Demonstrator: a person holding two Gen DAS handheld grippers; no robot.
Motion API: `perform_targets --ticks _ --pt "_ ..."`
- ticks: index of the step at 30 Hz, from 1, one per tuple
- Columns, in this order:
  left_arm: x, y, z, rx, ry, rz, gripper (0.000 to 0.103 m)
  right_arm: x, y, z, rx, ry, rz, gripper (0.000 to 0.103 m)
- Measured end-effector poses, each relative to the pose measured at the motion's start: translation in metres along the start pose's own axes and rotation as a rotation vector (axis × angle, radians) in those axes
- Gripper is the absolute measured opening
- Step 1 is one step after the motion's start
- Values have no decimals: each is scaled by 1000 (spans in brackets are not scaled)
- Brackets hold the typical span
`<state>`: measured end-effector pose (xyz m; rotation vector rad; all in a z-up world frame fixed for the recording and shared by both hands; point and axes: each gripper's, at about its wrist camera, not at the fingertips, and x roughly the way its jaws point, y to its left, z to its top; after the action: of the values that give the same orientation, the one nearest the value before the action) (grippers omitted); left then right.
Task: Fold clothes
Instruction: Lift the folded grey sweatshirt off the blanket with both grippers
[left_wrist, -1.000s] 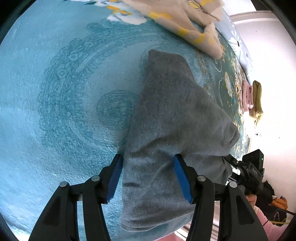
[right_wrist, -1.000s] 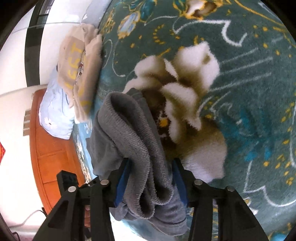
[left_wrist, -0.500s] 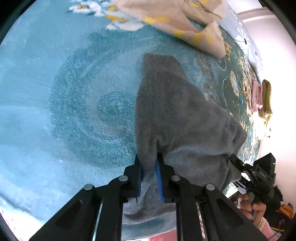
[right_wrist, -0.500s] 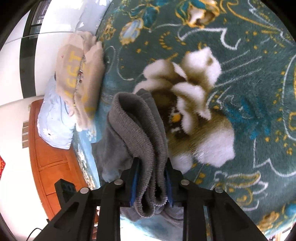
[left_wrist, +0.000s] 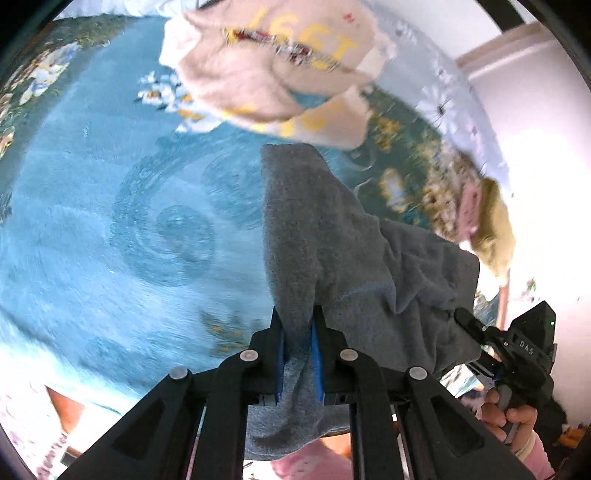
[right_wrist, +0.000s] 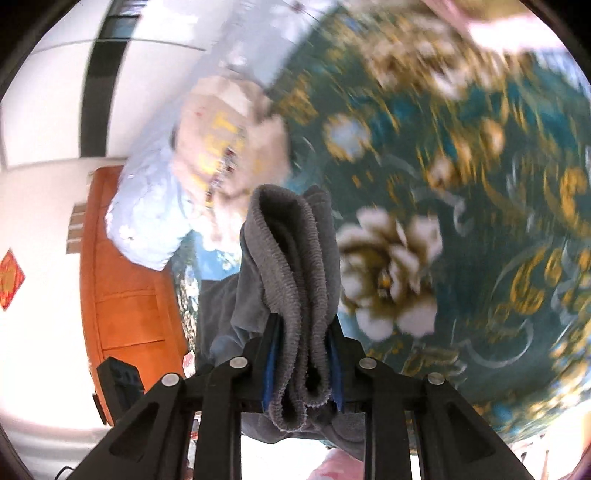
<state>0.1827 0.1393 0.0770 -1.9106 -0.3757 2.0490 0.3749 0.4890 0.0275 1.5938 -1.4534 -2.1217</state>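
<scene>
A grey knit garment hangs lifted above the teal floral bedspread. My left gripper is shut on a pinched edge of its plain cloth. In the right wrist view my right gripper is shut on the bunched ribbed hem of the grey garment, which folds over between the blue pads. The other hand-held gripper, held by a hand, shows at the right of the left wrist view, with the cloth stretched toward it.
A beige garment with yellow print lies on the bedspread beyond the grey one. Folded pink and mustard clothes are stacked near the bed's right edge. A light blue pillow and an orange wooden headboard stand to the left.
Both grippers closed on the grey garment and then rose with it, lifting the cloth off the bedspread. The bed now looks farther away and blurred.
</scene>
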Motion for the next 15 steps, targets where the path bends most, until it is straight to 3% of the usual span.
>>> perform_targets --ticks 10,15 --pt "-50 -78 28 158 -136 -42 12 -83 43 22 -43 -172 87 25" --pt "-67 -97 36 247 -178 -92 12 -110 64 20 -52 -255 72 25"
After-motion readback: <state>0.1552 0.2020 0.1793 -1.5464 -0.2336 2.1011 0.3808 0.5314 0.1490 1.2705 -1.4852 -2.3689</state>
